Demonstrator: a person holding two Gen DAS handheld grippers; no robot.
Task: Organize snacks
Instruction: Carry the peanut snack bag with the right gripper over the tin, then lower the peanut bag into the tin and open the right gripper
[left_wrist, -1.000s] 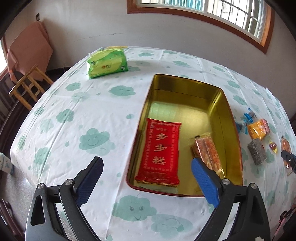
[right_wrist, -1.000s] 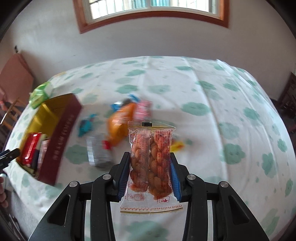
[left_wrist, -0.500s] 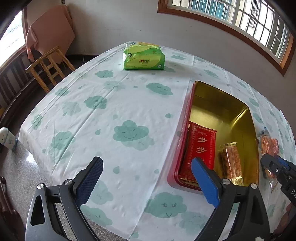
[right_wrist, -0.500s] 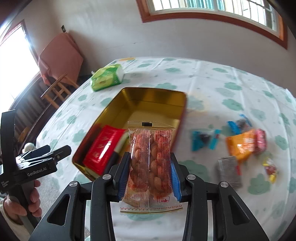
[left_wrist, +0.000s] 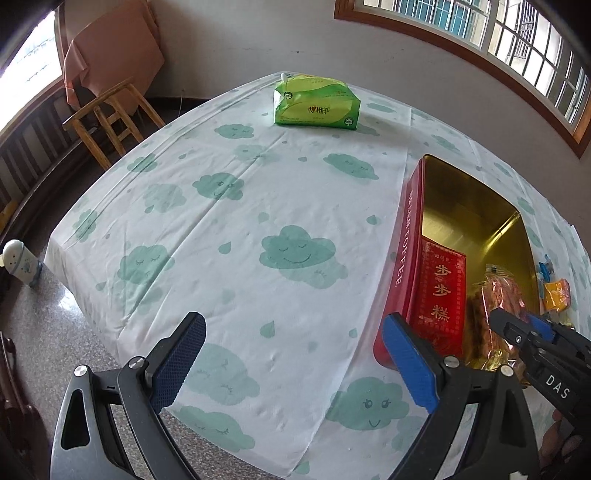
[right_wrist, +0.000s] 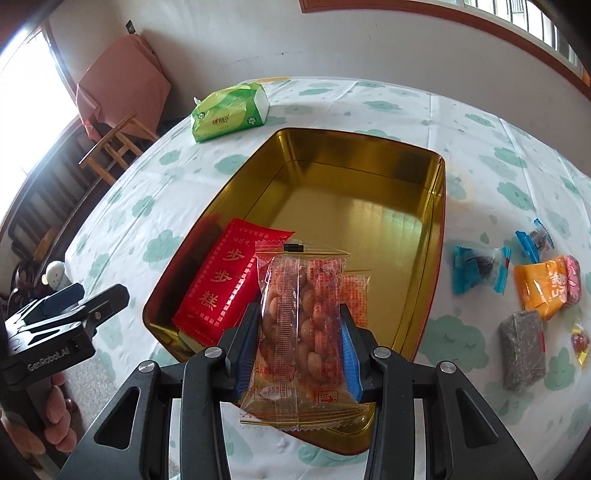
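Observation:
My right gripper (right_wrist: 297, 350) is shut on a clear peanut packet (right_wrist: 303, 325) and holds it over the near end of the gold tin (right_wrist: 369, 155). The tin holds a red packet (right_wrist: 225, 280) and another peanut packet (right_wrist: 356, 295). In the left wrist view the tin (left_wrist: 406, 251) is at the right, with the red packet (left_wrist: 441, 288) and the right gripper (left_wrist: 524, 336) over it. My left gripper (left_wrist: 291, 354) is open and empty, above the tablecloth to the left of the tin.
Several loose snacks lie right of the tin: blue candies (right_wrist: 480, 269), an orange packet (right_wrist: 543, 288), a dark grey bar (right_wrist: 522, 350). A green tissue pack (left_wrist: 316, 107) sits at the far side. A wooden chair (left_wrist: 107, 114) stands off the table's left.
My right gripper has carried the peanut packet from above the loose snacks to over the tin. My left gripper has swung left, so the tin now sits at its right.

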